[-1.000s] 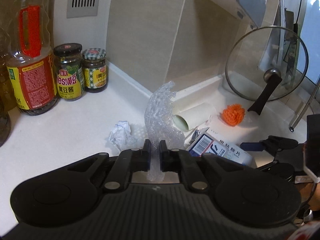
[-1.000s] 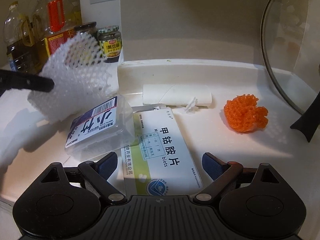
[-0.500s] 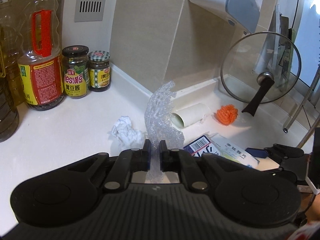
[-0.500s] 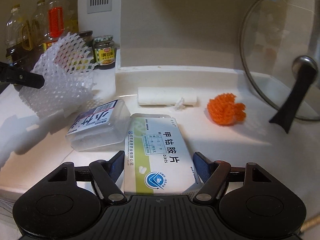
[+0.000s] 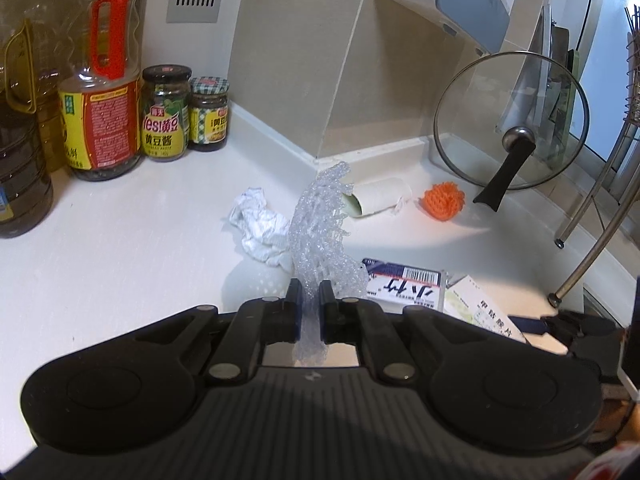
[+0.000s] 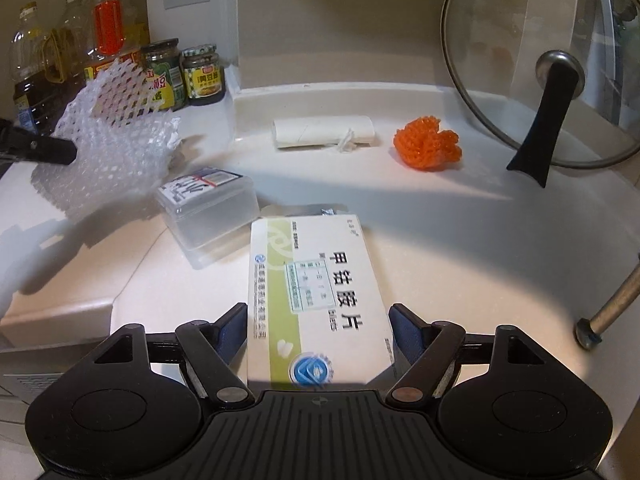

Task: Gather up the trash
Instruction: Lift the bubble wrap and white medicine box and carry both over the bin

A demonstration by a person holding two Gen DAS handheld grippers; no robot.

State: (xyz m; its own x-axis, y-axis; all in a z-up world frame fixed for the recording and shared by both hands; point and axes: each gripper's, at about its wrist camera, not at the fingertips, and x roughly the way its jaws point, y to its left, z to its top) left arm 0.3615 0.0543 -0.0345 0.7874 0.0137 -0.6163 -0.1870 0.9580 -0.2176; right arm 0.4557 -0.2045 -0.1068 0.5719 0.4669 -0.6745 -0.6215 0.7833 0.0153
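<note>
1. Trash is spread over the white desk (image 6: 460, 240): a medicine box (image 6: 316, 300), a clear plastic box (image 6: 208, 208), a cardboard tube (image 6: 320, 132), an orange mesh ball (image 6: 426, 144) and crumpled tissue (image 5: 260, 226).
2. A white foam net (image 5: 320, 232) is pinched between the closed pads of the left claw (image 5: 309, 300) and is held upright, clear of the desk.
3. The medicine box is seen lying between the fingers of the right claw (image 6: 318, 328); the jaws are opening, and whether the pads touch the box's sides cannot be told.
4. The clear box lies just left of the medicine box; the tube and the orange ball lie beyond, near the wall.
5. "甲钴胺片" is printed on the medicine box, and "小竹" with a barcode on the clear box's label.
6. "黄豆酱" can be read on the two jars (image 5: 166, 114) beside the oil bottles (image 5: 100, 92).
</note>
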